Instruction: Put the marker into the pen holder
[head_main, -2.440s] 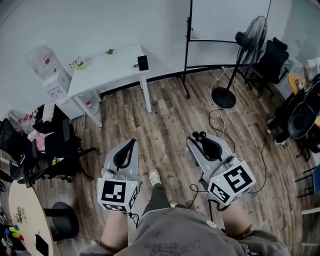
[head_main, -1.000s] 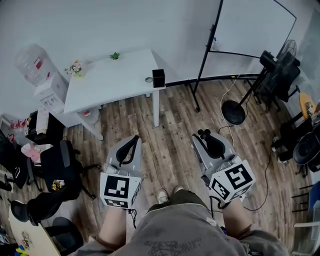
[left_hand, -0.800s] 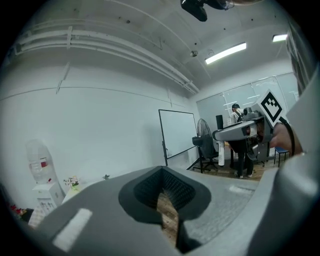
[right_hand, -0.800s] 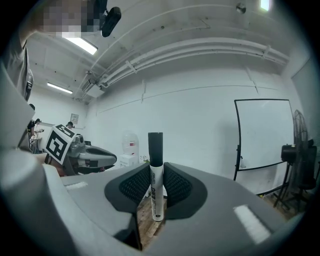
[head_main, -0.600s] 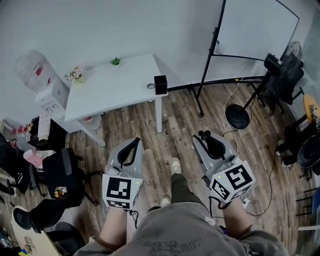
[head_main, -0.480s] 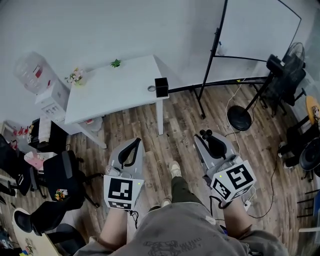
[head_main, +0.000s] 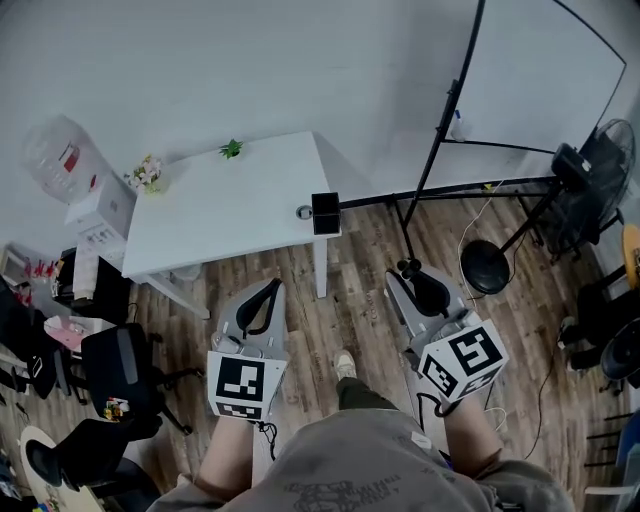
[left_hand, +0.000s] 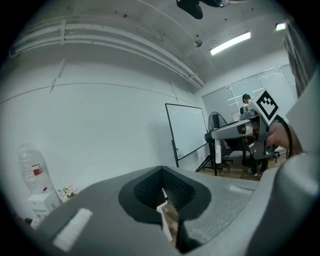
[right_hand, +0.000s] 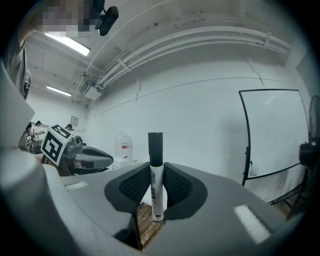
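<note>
White marker is standing upright in the right gripper.
Its fingers are clamping the barrel, black cap sticking out above; left gripper fingers are pressing together, empty; pen holder is sitting on the table edge, well apart.

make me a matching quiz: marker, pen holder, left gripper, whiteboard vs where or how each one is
1. marker
2. pen holder
3. left gripper
4. whiteboard

a. at the near corner of the white table
b. jaws together, nothing held
c. freestanding, right of the table
d. held upright by the right gripper

Pairs: 1-d, 2-a, 3-b, 4-c
</note>
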